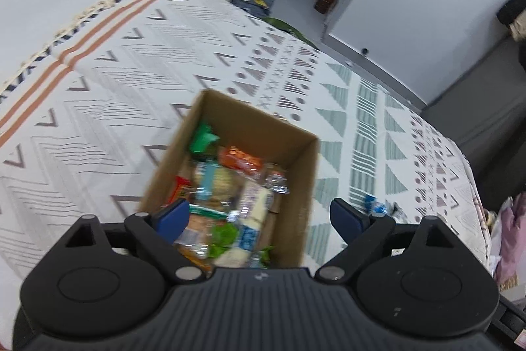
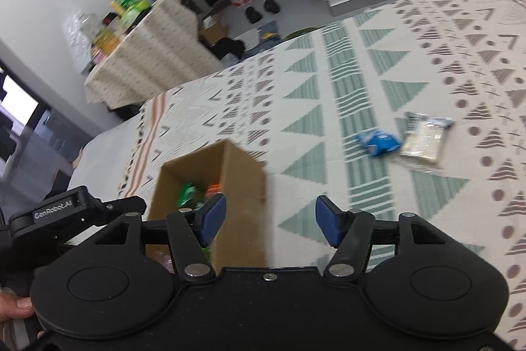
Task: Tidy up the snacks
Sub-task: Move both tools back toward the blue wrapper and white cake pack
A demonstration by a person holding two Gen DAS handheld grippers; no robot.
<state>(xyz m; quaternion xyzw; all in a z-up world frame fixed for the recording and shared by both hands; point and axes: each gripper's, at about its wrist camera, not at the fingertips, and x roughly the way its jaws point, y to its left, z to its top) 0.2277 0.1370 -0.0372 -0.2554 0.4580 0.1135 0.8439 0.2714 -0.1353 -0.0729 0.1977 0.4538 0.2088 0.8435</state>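
Note:
An open cardboard box stands on the patterned cloth, filled with several wrapped snacks in green, orange, red and clear packets. My left gripper hovers over the box's near end, open, with nothing between its blue pads. In the right wrist view the same box sits just ahead, left of centre. My right gripper is open and empty beside the box's right wall. A blue snack packet and a clear packet of pale crackers lie loose on the cloth to the right.
The patterned cloth covers a wide bed-like surface. The blue packet peeks out beside my left gripper's right finger. A side table with bottles stands at the back left. A hand holds the other gripper's body.

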